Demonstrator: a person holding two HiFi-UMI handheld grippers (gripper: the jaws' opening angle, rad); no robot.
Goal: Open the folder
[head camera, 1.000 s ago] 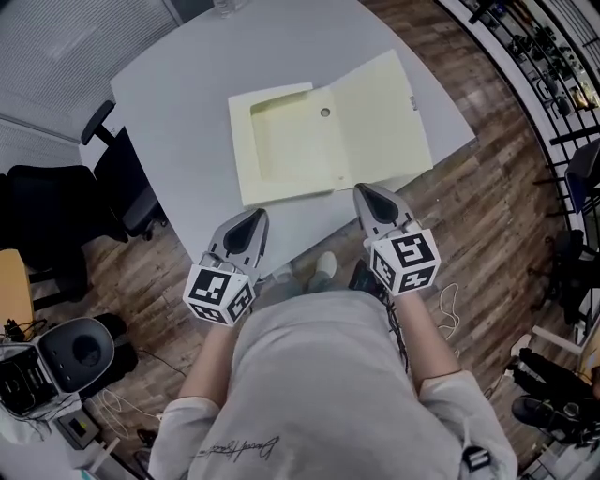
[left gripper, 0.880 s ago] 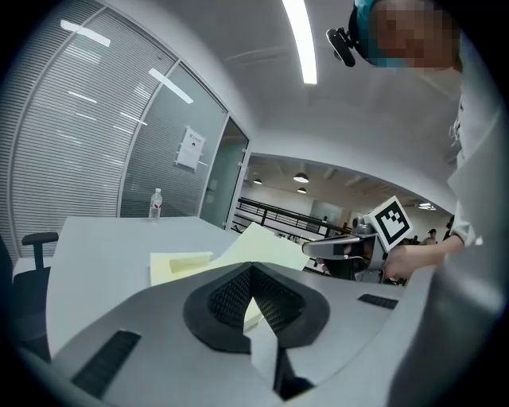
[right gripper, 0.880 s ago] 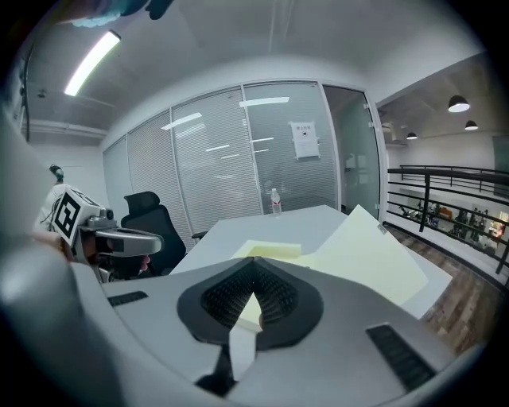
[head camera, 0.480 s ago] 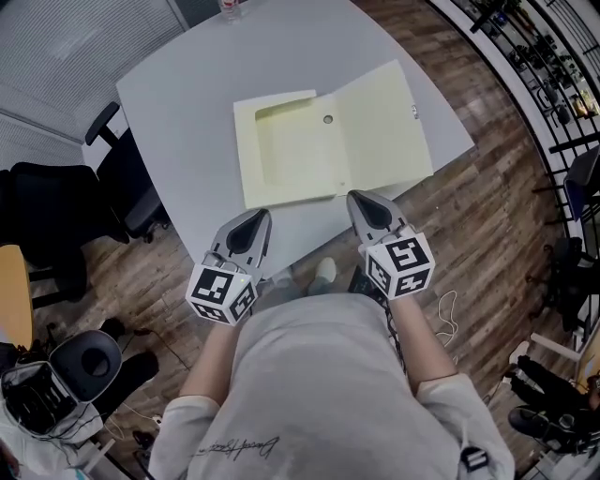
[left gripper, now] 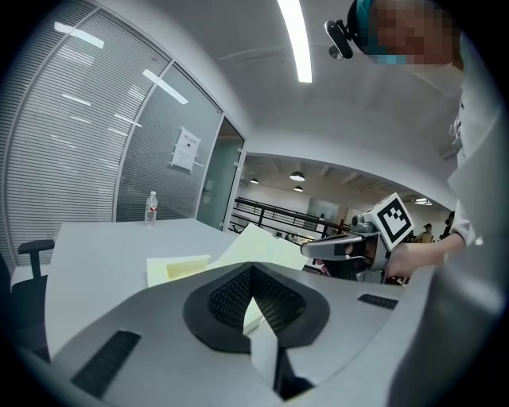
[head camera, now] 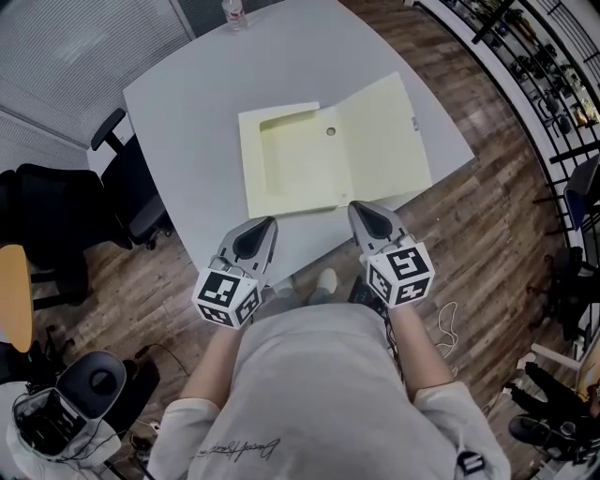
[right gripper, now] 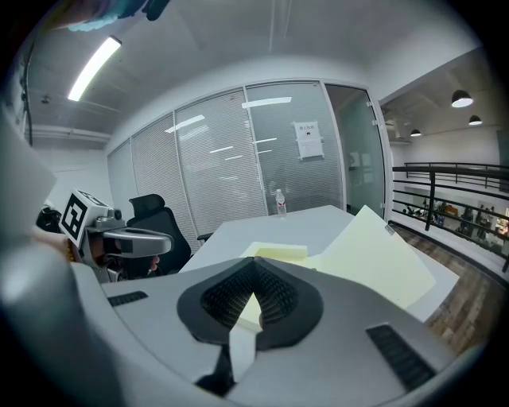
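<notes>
The wood floor [head camera: 487, 234] goes all round the table. The grey table [head camera: 206, 103] is big, with round corners. Most of its top is bare, above all on the far side and the left side, so there is lots of room to move there. A black chair [head camera: 131, 192] stands just beside the table's left edge.

The folder [head camera: 295, 159] lies open on the table, in the half near the person. Its box part lies flat in the middle of the table. Its cover sticks out to the right and tilts up a bit. The cover's near right corner comes close to the table's right edge, so there is little room on that side. The folder's near side is close to the table's near edge too.

The person stands at the table's near edge with both arms bent and a gripper in each hand. The left gripper [head camera: 266, 225] hangs over the table's near edge and points across the table, tipped down a bit. Its jaws are closed with nothing in them. The right gripper [head camera: 357, 206] hangs over the same edge, close to the folder but not touching it. It points the same way, and its jaws are closed and empty too.

A small bottle [head camera: 232, 11] stands at the table's far edge, well apart from the folder.
</notes>
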